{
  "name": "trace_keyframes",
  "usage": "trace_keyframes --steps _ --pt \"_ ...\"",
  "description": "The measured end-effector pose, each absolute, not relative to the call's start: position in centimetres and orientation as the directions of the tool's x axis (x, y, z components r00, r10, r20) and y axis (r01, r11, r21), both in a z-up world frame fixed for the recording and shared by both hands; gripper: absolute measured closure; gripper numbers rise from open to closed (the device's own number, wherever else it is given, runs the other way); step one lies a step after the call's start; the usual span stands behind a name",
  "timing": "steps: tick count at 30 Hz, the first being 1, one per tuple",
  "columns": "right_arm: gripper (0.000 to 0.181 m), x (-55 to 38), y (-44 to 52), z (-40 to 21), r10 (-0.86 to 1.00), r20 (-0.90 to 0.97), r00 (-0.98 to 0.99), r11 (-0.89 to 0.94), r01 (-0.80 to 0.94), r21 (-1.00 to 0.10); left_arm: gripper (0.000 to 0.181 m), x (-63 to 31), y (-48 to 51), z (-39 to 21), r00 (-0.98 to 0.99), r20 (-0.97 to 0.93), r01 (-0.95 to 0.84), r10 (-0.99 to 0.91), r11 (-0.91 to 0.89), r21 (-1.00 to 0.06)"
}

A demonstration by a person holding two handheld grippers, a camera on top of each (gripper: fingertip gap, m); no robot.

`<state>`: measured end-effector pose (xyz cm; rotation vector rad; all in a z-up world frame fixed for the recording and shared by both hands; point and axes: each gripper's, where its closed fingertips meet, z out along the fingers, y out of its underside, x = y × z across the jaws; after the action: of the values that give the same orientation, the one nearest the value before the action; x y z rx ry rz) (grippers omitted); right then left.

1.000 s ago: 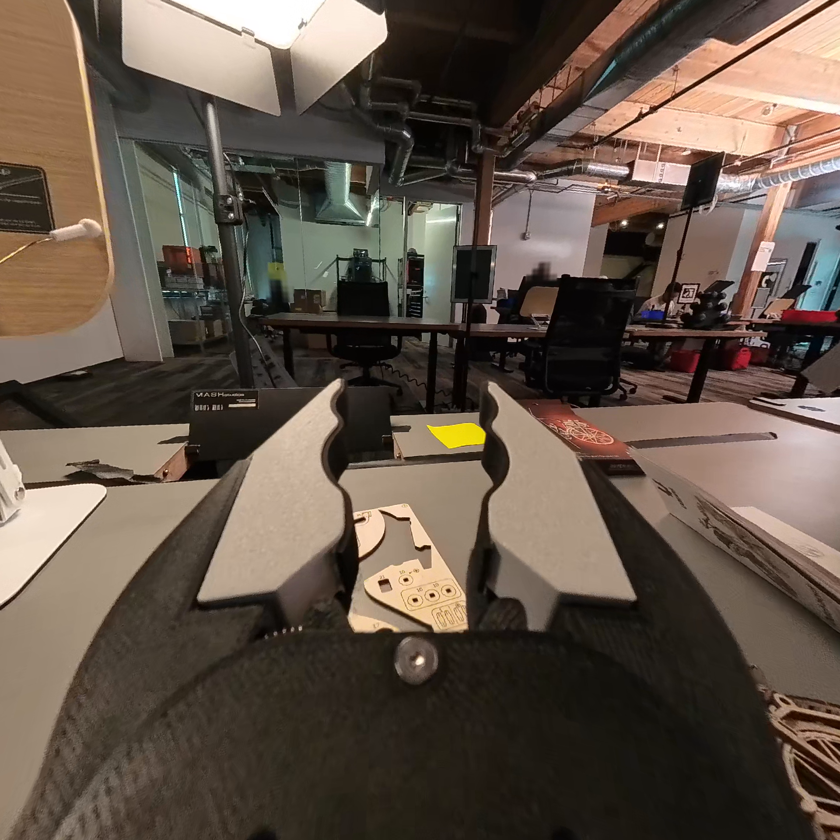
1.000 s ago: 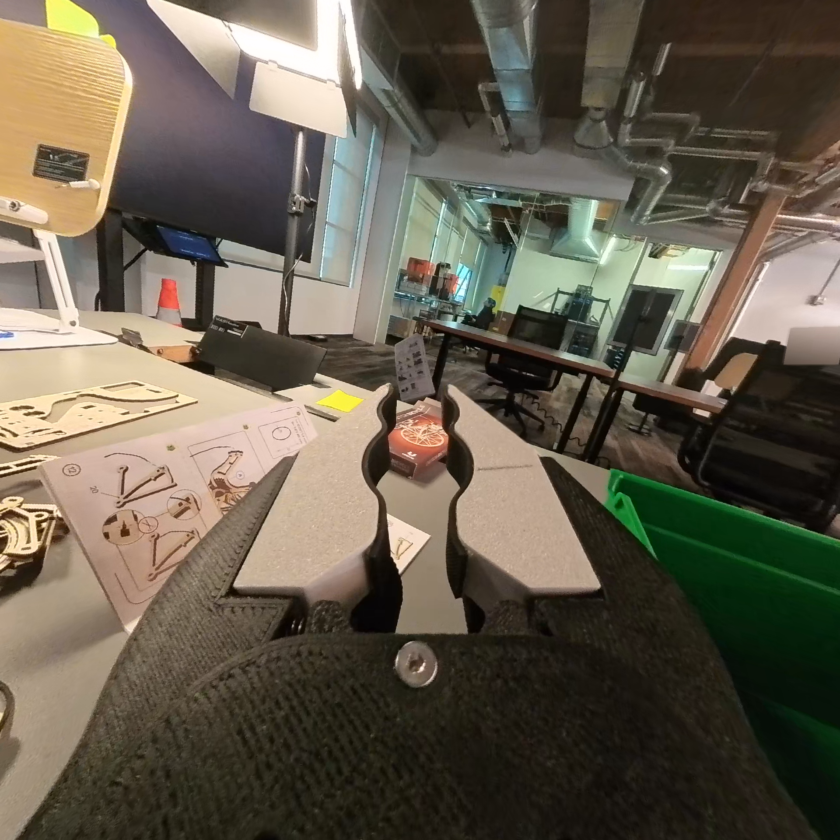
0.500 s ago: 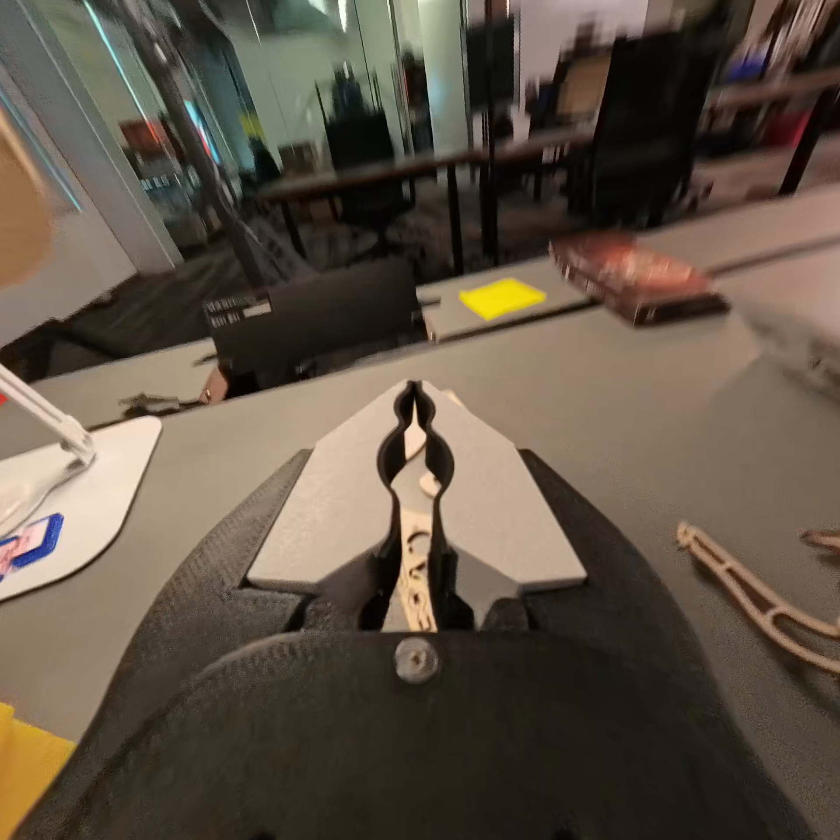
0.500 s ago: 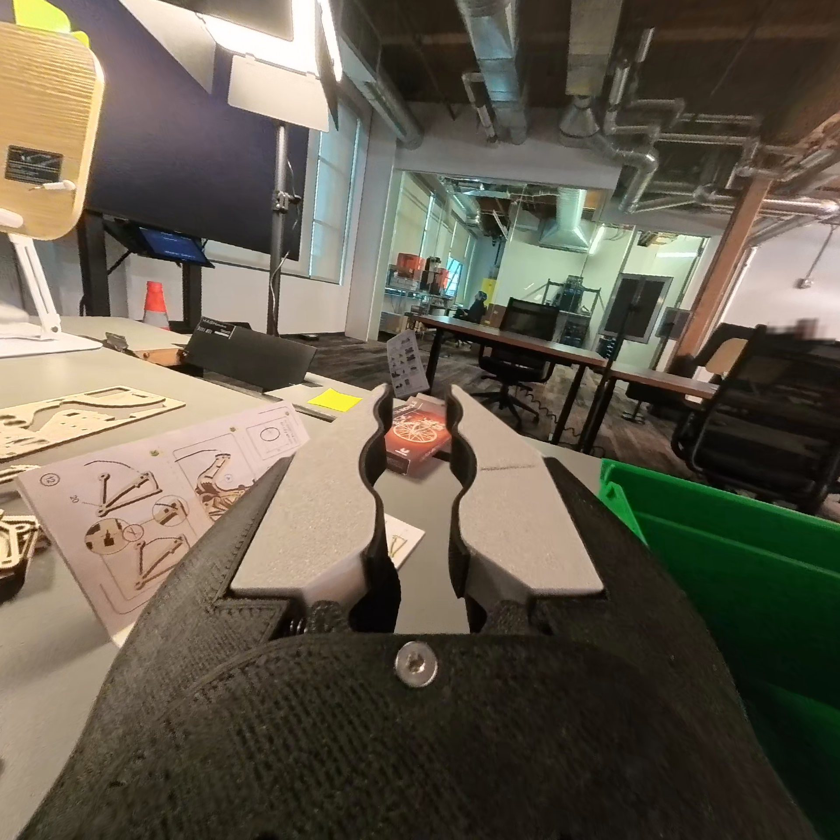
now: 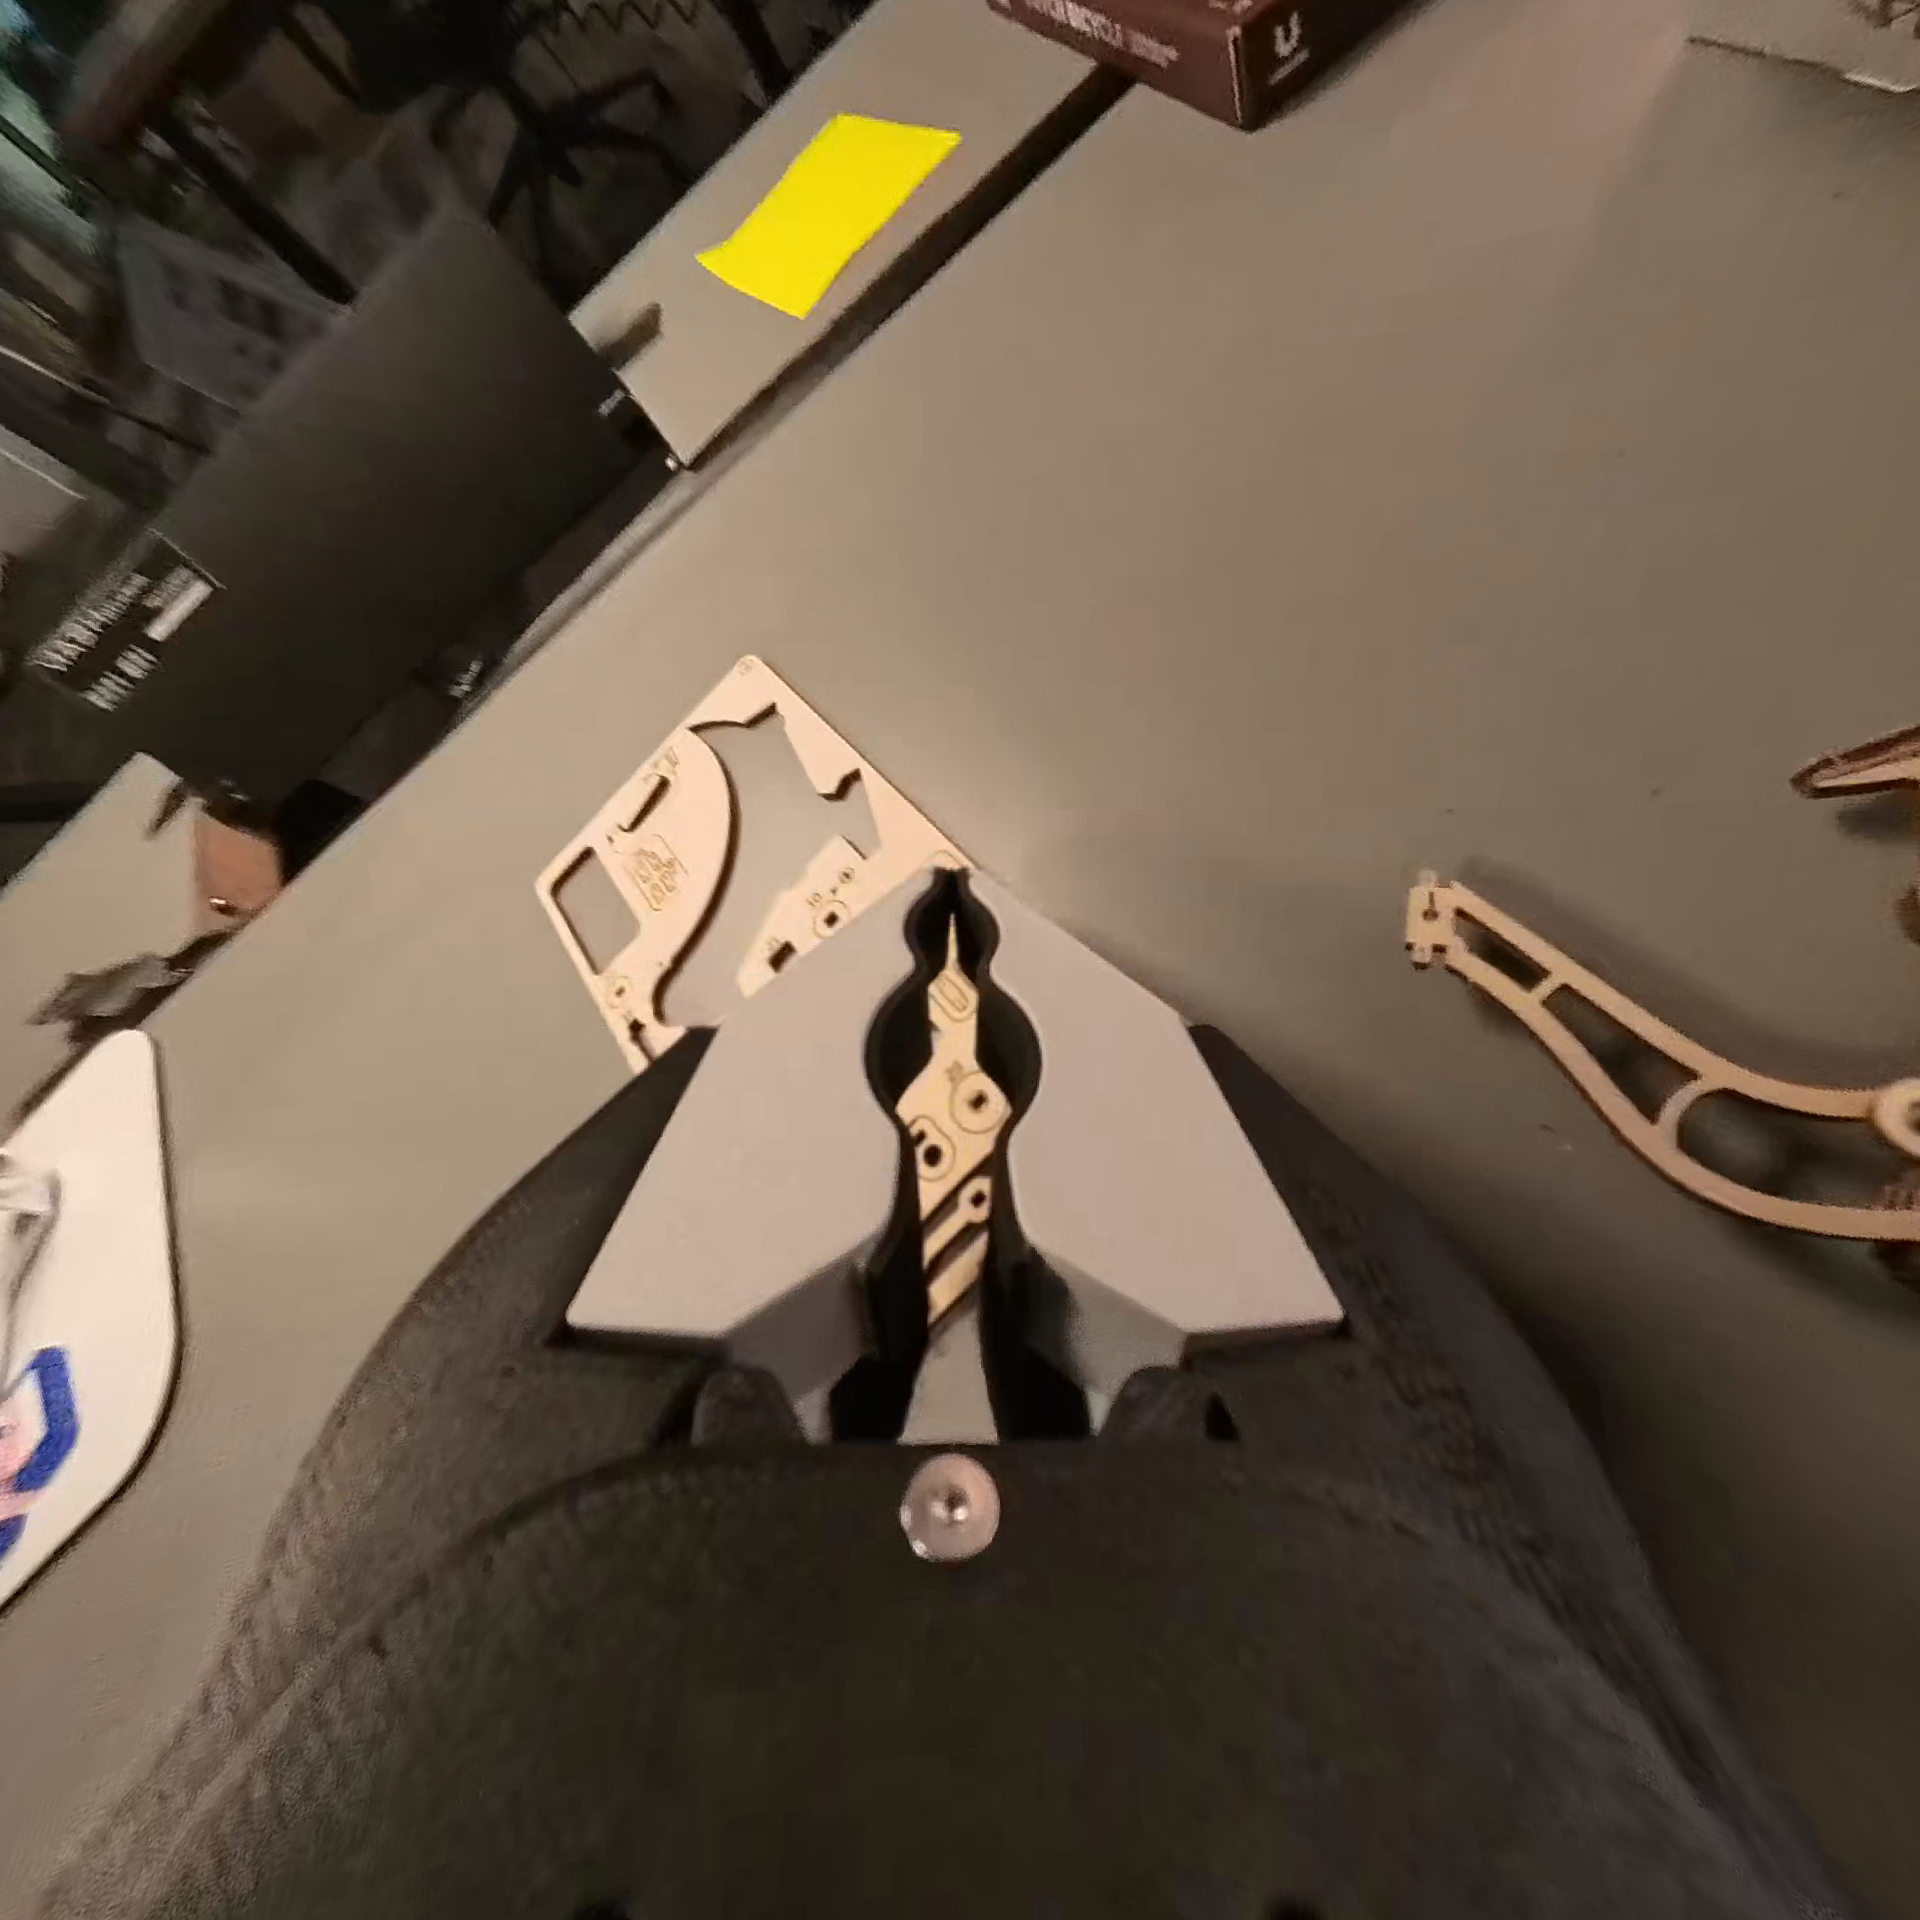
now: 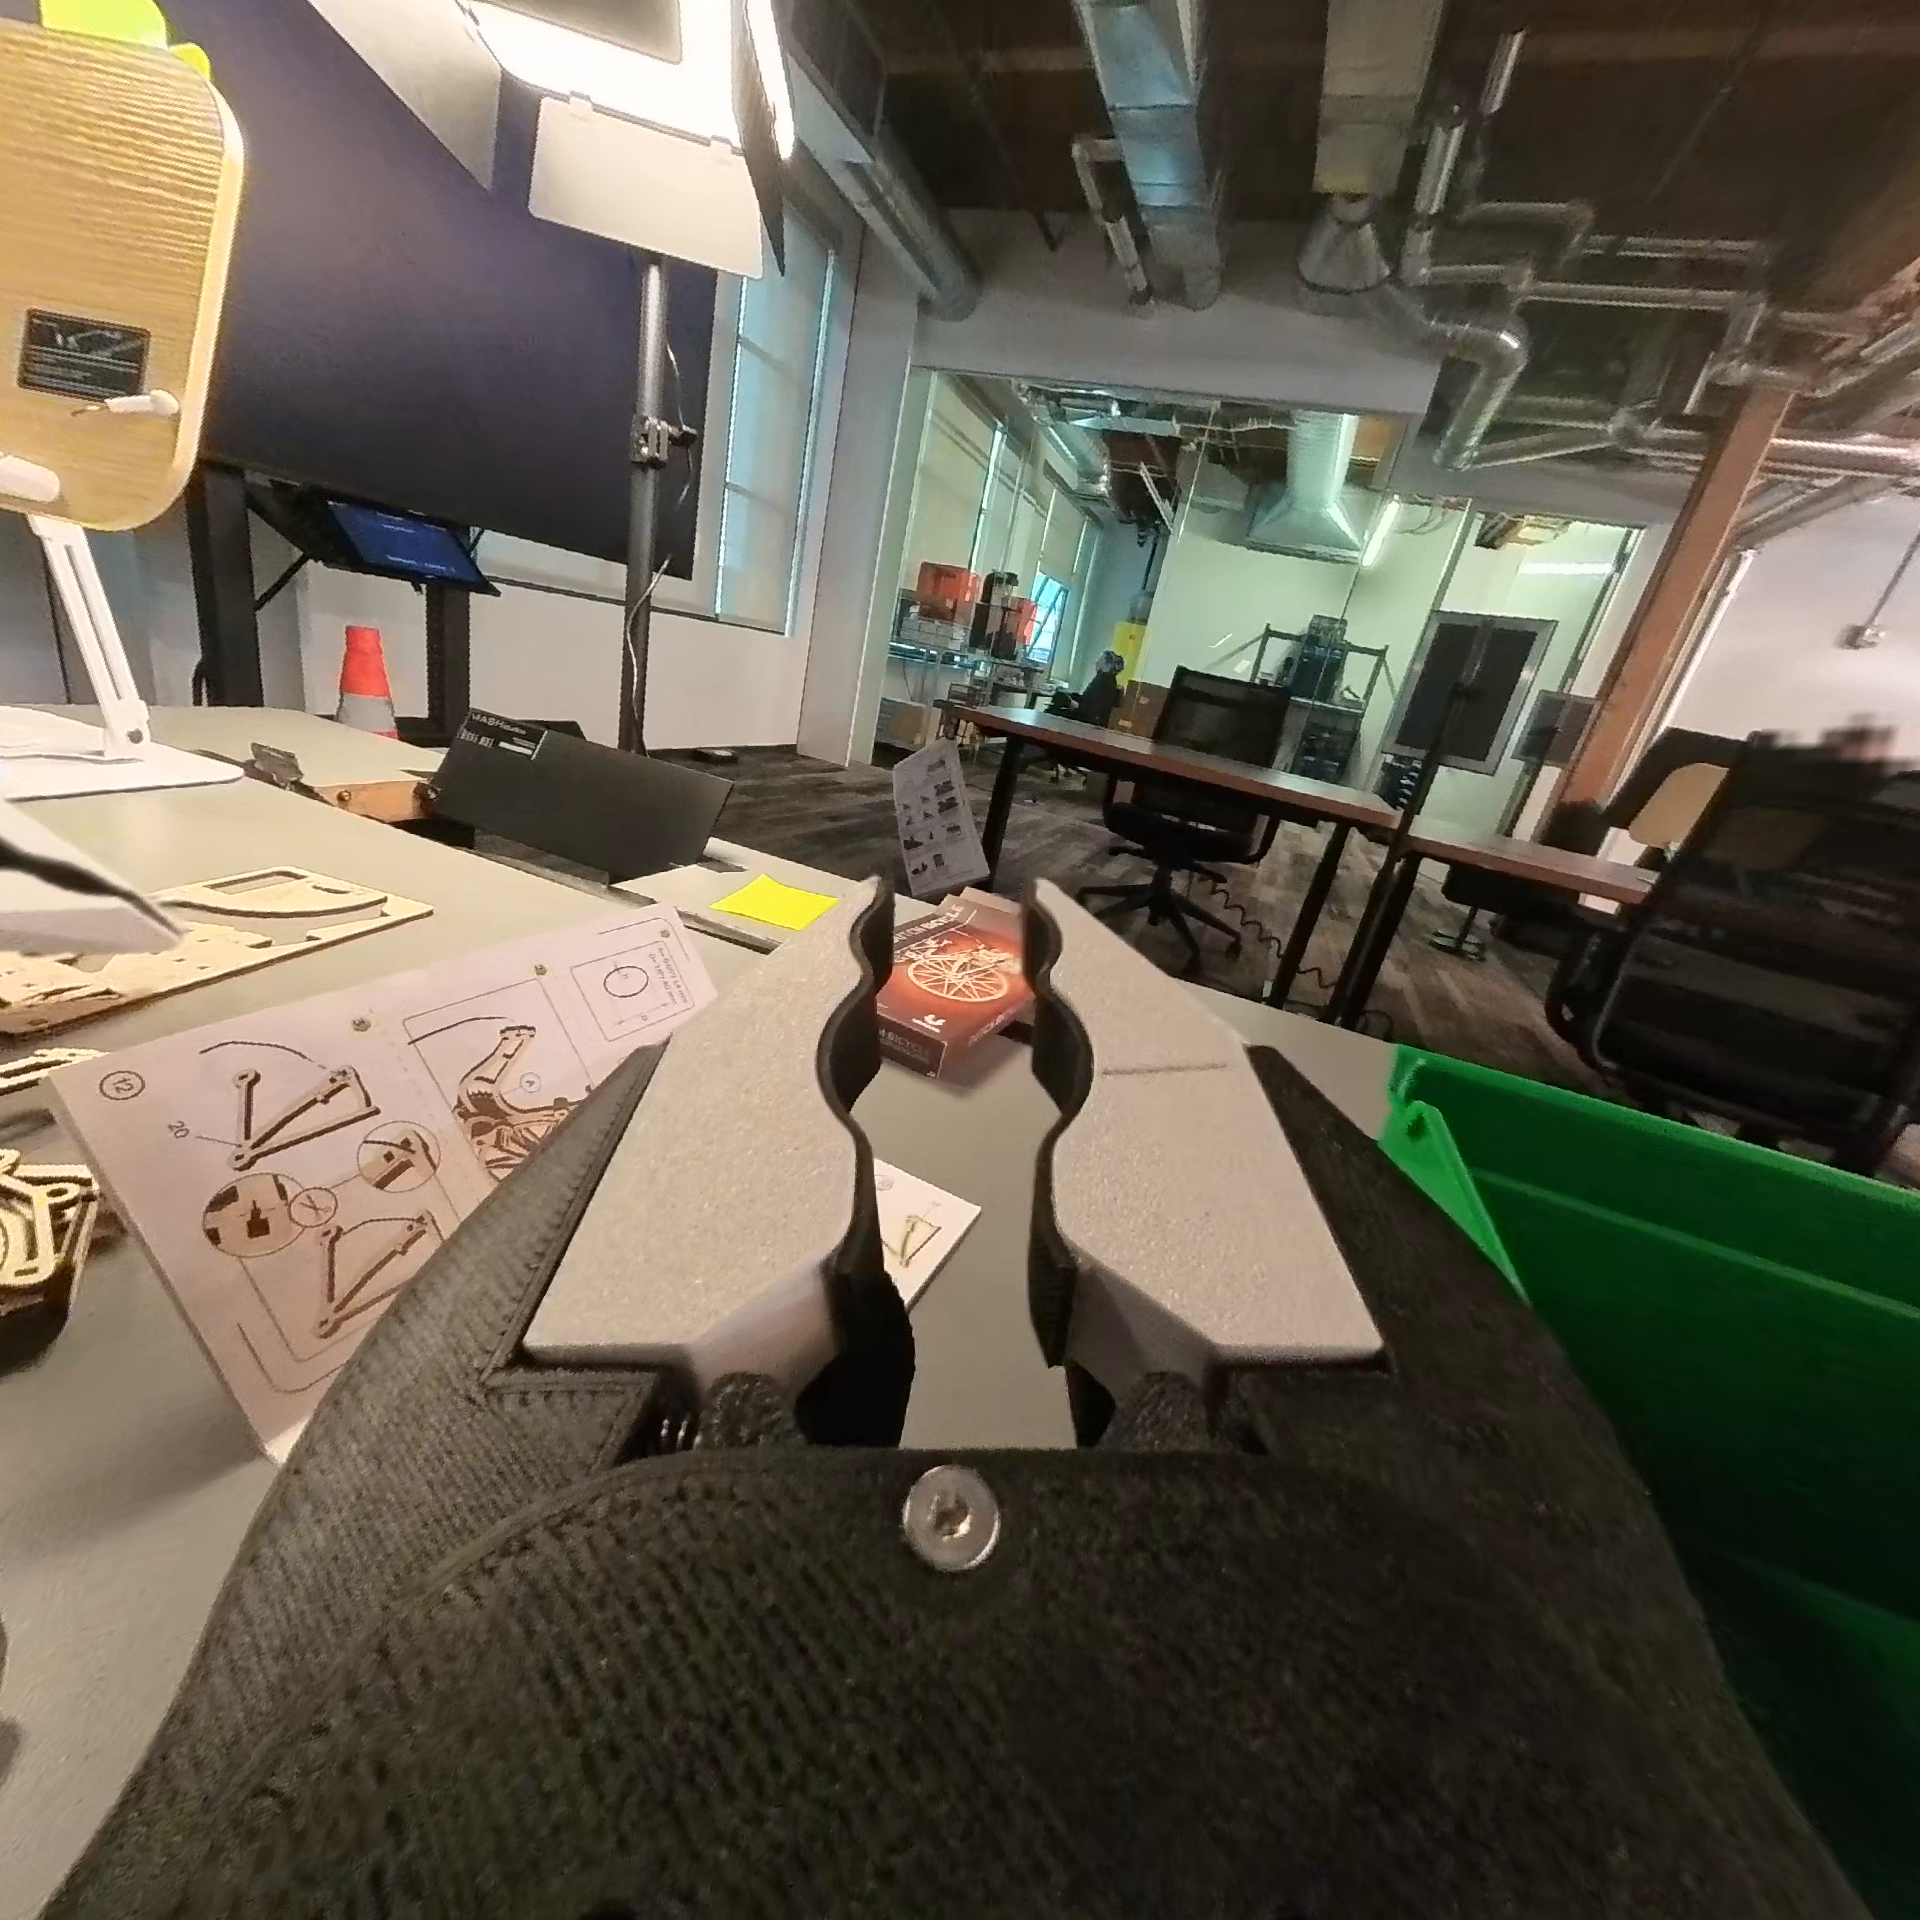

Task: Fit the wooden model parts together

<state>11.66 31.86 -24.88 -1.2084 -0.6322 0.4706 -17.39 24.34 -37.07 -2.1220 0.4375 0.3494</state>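
The left tongs (image 5: 951, 894) are pinched nearly closed on a thin, pale laser-cut plywood sheet (image 5: 727, 883) with punched-out gaps, which lies flat on the grey table (image 5: 1247, 520) toward its far left edge; whether the sheet is lifted yet cannot be told. To its right, well apart, a curved openwork wooden arm piece (image 5: 1662, 1101) lies loose on the table, and a yellow sticky note (image 5: 831, 213) sits near the far edge. The right tongs (image 6: 956, 914) hang empty above the table with a narrow gap between their grey fingers (image 6: 748, 1143), pointing toward a red-brown model box (image 6: 961, 997). Beside them a white printed instruction sheet (image 6: 343, 1122) lies spread out, and a green plastic bin (image 6: 1662, 1299) stands at the right edge. At the table's near left edge a small pile of wooden cut-outs (image 6: 42, 1236) looks partly joined, though too little shows to be sure. Judging by this, the build appears to be at an early stage: parts are out and one sheet is being taken up, but most of the fitting remains to be done.
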Motion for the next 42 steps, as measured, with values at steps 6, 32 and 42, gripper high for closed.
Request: trace_keyframes --steps 6,32,42 --pt "0.154 11.4 31.7 -24.9 0.637 0.224 0.737 0.310 0.021 -0.951 0.181 -17.6 24.1 -38.2 0.898 -0.391 -0.434 -0.204 -0.562 -0.704" --pt "0.157 10.8 32.1 -25.4 0.661 0.208 0.720 0.278 0.022 -0.960 0.157 -20.7 29.7 -32.2 0.991 -0.132 -0.134 -0.027 -0.300 -0.945" --pt "0.157 10.9 32.2 -25.5 0.662 0.201 0.722 0.271 0.019 -0.962 0.164 -21.9 30.4 -36.7 0.998 -0.062 -0.057 -0.010 -0.543 -0.838"
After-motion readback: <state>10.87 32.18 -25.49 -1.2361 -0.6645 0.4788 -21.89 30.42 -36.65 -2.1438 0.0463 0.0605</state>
